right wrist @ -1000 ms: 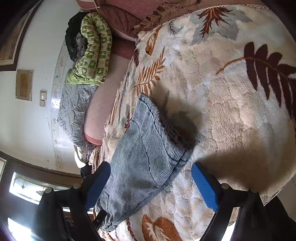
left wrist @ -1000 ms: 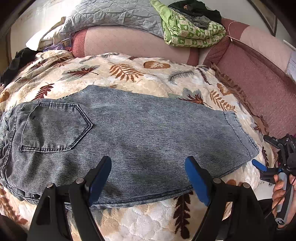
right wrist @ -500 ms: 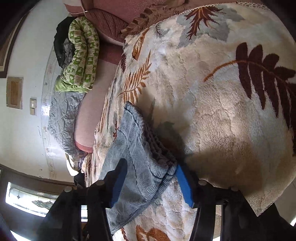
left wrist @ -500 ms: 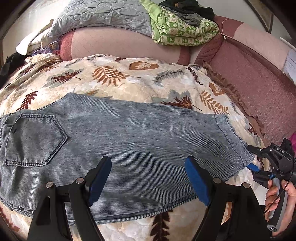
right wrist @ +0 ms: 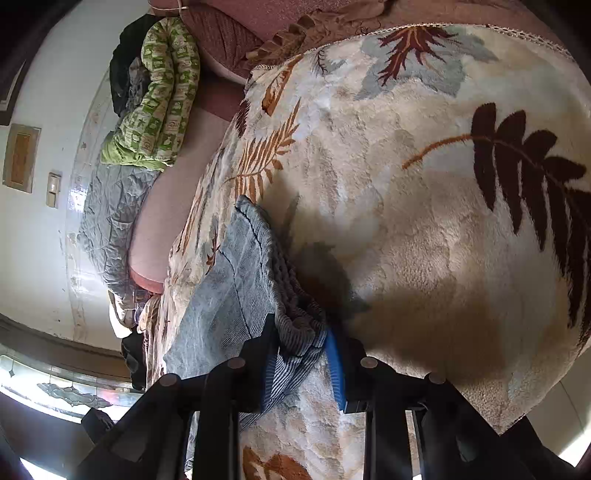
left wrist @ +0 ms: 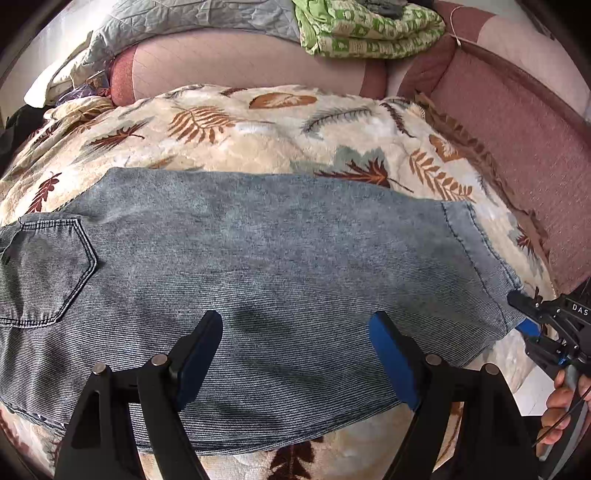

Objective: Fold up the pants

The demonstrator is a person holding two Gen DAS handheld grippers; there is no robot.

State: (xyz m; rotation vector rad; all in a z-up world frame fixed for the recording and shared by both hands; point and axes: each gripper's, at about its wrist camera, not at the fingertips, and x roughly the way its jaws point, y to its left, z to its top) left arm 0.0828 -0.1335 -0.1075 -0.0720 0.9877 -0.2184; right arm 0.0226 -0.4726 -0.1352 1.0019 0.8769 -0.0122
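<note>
Grey-blue jeans (left wrist: 258,266) lie flat across a leaf-print blanket (left wrist: 258,125), back pocket at the left, leg hems at the right. My left gripper (left wrist: 295,362) is open and hovers over the near edge of the legs, touching nothing that I can see. My right gripper (right wrist: 301,354) has its jaws closed on the near corner of the leg hem (right wrist: 295,328). It also shows at the right edge of the left wrist view (left wrist: 524,317), pinching that hem corner.
The blanket covers a sofa or bed with a pink backrest (left wrist: 240,62) and a dark red side cushion (left wrist: 517,122). A green patterned quilt (left wrist: 369,29) and a grey quilt (left wrist: 177,18) lie on top of the backrest. A wall (right wrist: 37,229) is at the left of the right wrist view.
My right gripper moved in onto the hem corner and closed on it. My left gripper shifted right along the jeans, so the pocket slid to the left edge; it stayed open.
</note>
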